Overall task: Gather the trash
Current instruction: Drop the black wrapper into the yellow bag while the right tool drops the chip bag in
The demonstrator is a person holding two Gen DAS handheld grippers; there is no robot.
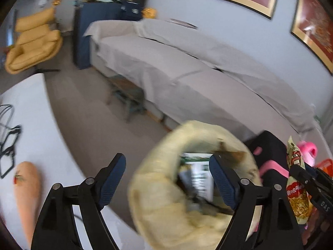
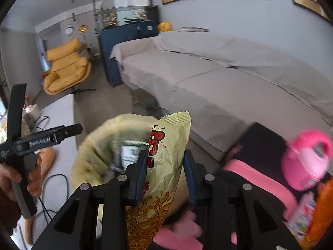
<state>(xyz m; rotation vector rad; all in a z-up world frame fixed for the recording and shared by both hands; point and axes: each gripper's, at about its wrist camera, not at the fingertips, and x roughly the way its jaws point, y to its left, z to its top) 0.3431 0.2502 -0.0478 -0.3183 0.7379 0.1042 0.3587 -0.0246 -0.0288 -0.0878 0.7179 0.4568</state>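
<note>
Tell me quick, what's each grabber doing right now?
Left gripper: open, its right finger hooked inside the yellowish trash bag.
Right gripper: fingers shut on the snack wrapper.

snack wrapper upright beside open bag

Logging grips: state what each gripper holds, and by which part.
The right gripper clamps the snack wrapper across its middle. The left gripper is open; its right finger sits inside the trash bag mouth.
</note>
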